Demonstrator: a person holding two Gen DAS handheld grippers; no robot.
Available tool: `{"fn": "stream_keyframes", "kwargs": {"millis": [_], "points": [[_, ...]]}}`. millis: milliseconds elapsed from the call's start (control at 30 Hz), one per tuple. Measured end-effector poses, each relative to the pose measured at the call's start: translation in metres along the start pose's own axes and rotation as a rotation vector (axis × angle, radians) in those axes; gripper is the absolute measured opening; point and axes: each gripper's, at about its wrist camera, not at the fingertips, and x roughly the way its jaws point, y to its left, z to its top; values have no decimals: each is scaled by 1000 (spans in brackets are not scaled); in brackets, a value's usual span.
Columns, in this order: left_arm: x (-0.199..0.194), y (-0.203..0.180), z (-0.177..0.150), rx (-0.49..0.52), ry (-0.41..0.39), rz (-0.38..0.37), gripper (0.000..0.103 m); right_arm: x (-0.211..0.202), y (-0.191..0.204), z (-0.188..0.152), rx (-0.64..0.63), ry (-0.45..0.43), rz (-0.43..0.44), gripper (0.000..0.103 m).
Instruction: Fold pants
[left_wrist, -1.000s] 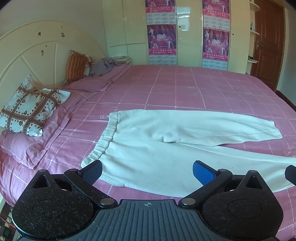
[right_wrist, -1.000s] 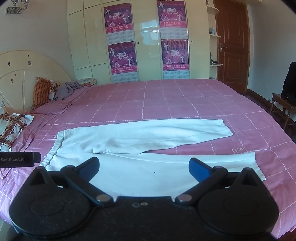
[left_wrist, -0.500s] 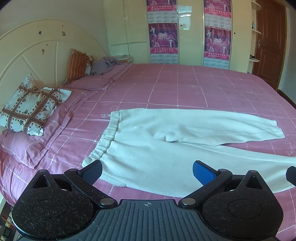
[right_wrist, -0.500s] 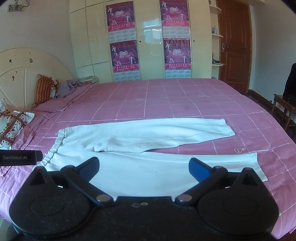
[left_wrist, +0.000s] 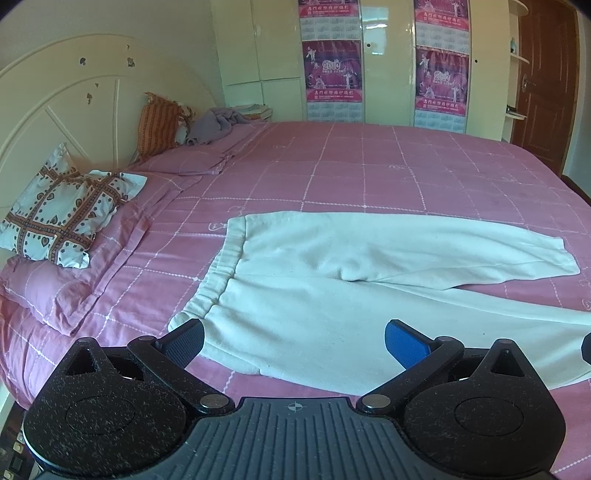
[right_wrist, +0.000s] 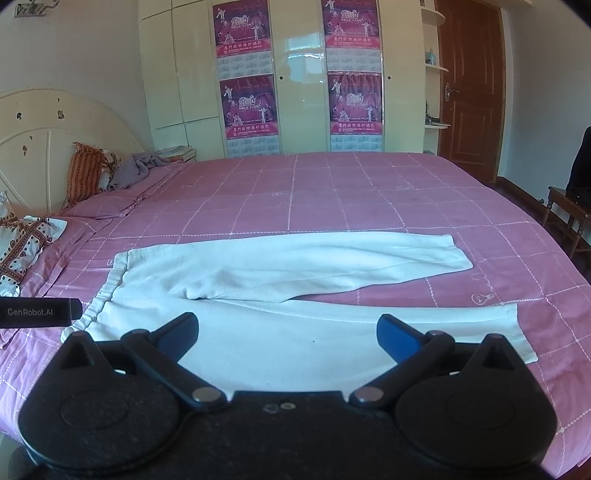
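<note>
Pants (left_wrist: 332, 291) lie flat on the bed (left_wrist: 388, 173), unfolded, white, waistband (left_wrist: 221, 273) toward the pillow side, legs running off to the right. Far leg (right_wrist: 332, 254) angles away from near leg (right_wrist: 332, 332), so pink sheet shows between the cuffs; far cuff ends short of the near one in the right wrist view. Left hand-held gripper (left_wrist: 294, 341) hangs above the near edge of the pants by the waistband corner, fingers spread wide, nothing between them, not touching fabric. Right hand-held gripper (right_wrist: 286, 334) same story: fingers wide apart, over the near leg around mid-length, holding nothing. Left unit's body pokes into the right wrist view at the left edge. Patterned pillow (left_wrist: 62, 218) sits on a pink pillow (left_wrist: 55, 291) at the headboard (left_wrist: 55, 110), well apart from the pants. Wardrobe (right_wrist: 295, 74) with posters behind the bed, wooden door (right_wrist: 469, 88) to its right.
</note>
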Motion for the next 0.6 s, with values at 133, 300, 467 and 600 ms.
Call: {"fn": "stream_keyframes", "kwargs": {"millis": [133,300,467,600], "points": [[6,1,4,14,-18,24,103,6,2,3,-8,-12,13,103],[16,2,9,-1,-24,20,103,14,7,10,-25,-65,38,103],[33,4,18,-9,-10,23,103,28,10,15,-10,-39,61,103],[50,3,26,-5,0,36,103,43,14,20,-14,-20,65,103]]}}
